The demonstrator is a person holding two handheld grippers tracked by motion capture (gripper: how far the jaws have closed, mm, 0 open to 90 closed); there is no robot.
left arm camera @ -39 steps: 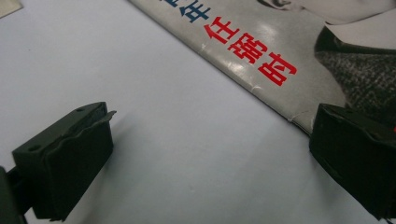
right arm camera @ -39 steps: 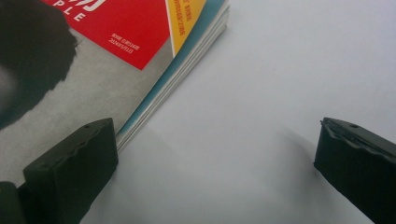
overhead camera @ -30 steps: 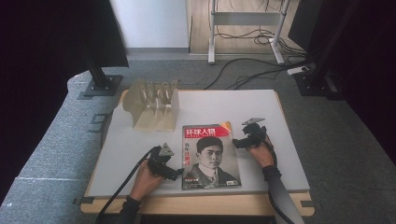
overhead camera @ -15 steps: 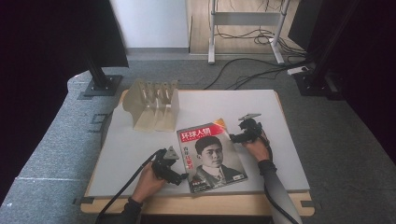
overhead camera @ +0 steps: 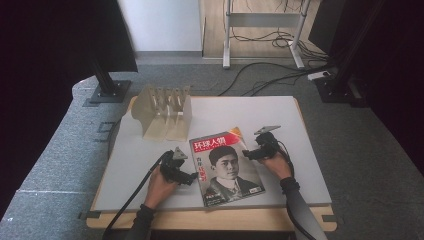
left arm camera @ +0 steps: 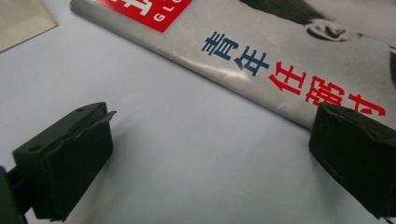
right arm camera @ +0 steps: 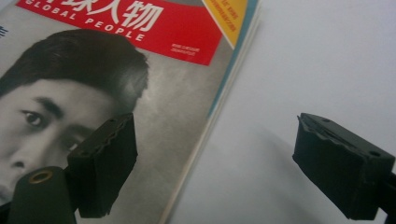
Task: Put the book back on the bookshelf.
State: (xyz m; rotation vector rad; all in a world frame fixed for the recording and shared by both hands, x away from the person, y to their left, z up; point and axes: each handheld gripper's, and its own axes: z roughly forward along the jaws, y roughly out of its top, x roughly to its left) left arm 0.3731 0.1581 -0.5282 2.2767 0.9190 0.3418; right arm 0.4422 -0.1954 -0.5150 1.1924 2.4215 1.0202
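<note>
Since a second ago the magazine [overhead camera: 226,169] has turned askew on the table [overhead camera: 300,150] between the wide-apart left gripper [overhead camera: 190,176] and the right gripper [overhead camera: 246,154], whose apart jaws have just been closing astride its edge, while beyond stands the wooden rack [overhead camera: 165,112].

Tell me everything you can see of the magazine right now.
The magazine lies flat and closed, cover up, on the white table, turned slightly askew to its edges. Glossy paper cover: red title band, a grey portrait, blue and red characters, an orange corner flash. The left claw sits open at its spine side, one jaw over the cover edge; the right claw straddles the page edge, jaws just closing, not yet gripping.
</note>
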